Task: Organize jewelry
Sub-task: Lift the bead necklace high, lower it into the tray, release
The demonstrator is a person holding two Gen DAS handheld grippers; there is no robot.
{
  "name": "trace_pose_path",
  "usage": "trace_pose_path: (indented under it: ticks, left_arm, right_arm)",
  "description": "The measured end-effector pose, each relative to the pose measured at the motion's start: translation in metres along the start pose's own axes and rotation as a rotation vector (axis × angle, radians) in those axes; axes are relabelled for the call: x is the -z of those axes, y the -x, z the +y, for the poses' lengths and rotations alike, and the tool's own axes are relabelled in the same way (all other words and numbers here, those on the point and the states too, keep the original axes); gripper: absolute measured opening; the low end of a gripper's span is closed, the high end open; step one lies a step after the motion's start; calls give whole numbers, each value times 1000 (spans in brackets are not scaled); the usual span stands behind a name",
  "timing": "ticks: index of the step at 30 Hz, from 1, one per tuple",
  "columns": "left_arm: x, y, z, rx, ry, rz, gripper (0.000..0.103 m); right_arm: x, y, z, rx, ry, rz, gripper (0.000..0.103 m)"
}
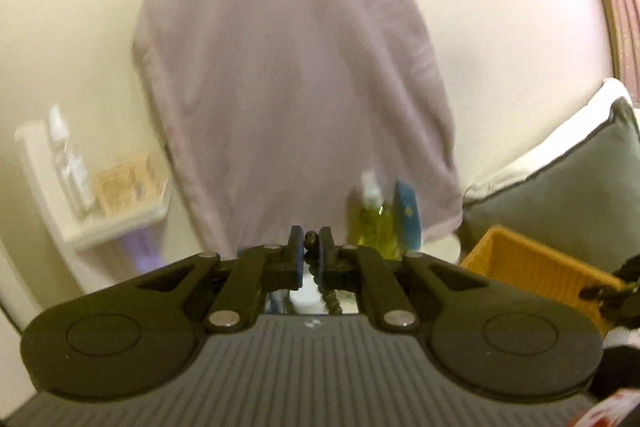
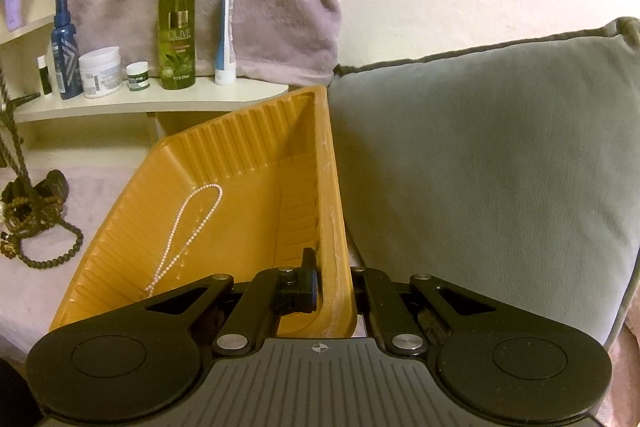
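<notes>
we read "olive" on the green spray bottle (image 2: 177, 27) at eleven o'clock in the right wrist view; the other labels on the shelf (image 2: 168, 99) are too small to read. our right gripper (image 2: 330, 279) has its jaws clamped on the near wall of the yellow tray (image 2: 248, 163), which is tilted against the grey cushion (image 2: 480, 167) at three o'clock. a pearl necklace (image 2: 188, 223) lies inside the tray. dark bead necklaces (image 2: 36, 223) lie heaped at nine o'clock, well apart from the tray's rim. our left gripper (image 1: 310, 253) has its jaws pinched on a dark bead strand (image 1: 328, 293), with a towel (image 1: 292, 67) hanging ahead at twelve.
</notes>
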State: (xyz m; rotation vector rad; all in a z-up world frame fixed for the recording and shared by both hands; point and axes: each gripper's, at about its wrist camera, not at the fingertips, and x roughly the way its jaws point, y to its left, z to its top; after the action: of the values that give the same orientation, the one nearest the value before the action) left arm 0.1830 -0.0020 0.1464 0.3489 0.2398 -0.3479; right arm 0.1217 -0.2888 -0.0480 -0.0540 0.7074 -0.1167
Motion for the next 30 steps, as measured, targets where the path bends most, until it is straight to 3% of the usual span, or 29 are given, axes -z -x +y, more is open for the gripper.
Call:
trace_pose_path:
  ticks: [10,21,25,30]
  left_arm:
    - [-66,9,-15,47,-25,-135,6]
    - [-128,1,-49,156,-48,-246,6]
    - [-134,-6,-66,200,-59,-250,6]
    - [-114,-31,-90,271,-54,-159,6]
  right_arm:
    - [0,0,1,2,-2,-1,4]
    - [0,-1,0,0,-14,-6,4]
    - [1,-1,-2,-5,-20,-4,4]
    - [0,-1,-4,-9,-29,-4,4]
